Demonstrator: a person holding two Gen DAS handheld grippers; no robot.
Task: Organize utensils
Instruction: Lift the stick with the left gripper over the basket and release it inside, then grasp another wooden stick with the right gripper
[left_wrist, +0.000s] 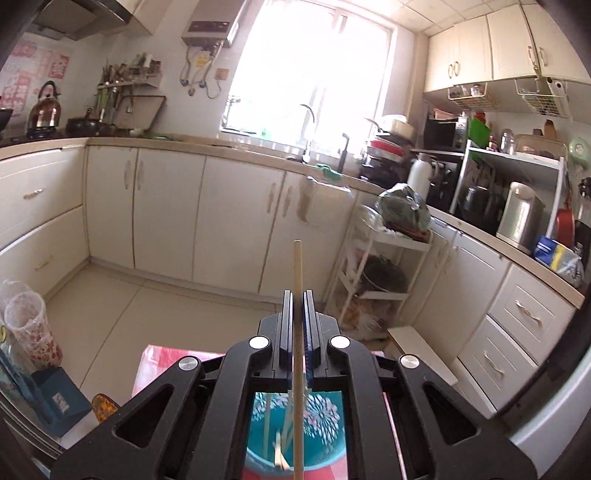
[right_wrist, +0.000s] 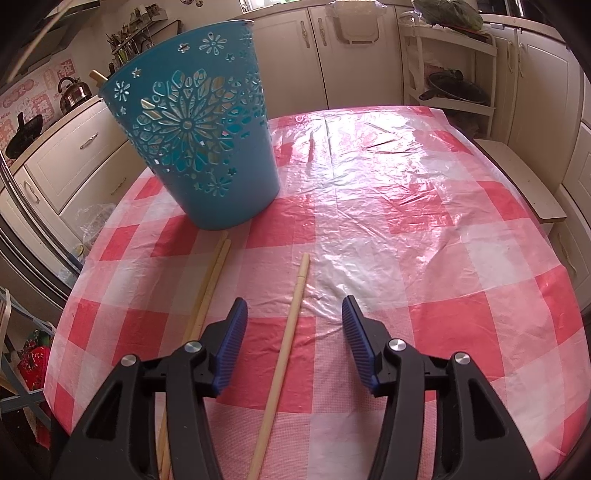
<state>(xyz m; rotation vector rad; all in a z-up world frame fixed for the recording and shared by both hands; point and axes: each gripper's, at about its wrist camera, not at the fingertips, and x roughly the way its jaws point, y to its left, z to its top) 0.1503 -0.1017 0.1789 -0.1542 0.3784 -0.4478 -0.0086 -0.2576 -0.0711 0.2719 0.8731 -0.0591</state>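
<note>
In a cream-cabinet kitchen, the left gripper (left_wrist: 297, 295) is pinching a single wooden chopstick (left_wrist: 297, 273) between its pressed-together fingers, holding it upright so the stick is rising past the fingertips (left_wrist: 287, 306) toward the window. Directly beneath that gripper, the open mouth of the turquoise cut-out basket (left_wrist: 325, 424) is showing, with a few chopsticks already lying inside it.

Seen from the right wrist camera, the same basket (right_wrist: 192, 147) is standing upright on the far left part of the red-and-white checked tablecloth (right_wrist: 406, 240), its flower-pattern holes facing the lens and a chopstick end poking above its rim at the left. Just in front of its base, a pair of chopsticks (right_wrist: 212, 280) is lying side by side on the cloth, running back under the gripper's left finger. To the right of that pair, a lone chopstick (right_wrist: 291, 321) is lying flat on the cloth, running between the spread fingers of the right gripper (right_wrist: 293, 314), whose blue ribbed pads (right_wrist: 231, 347) are standing wide apart and touching nothing. The rest of the plastic-covered cloth to the right is gleaming under the daylight.
</note>
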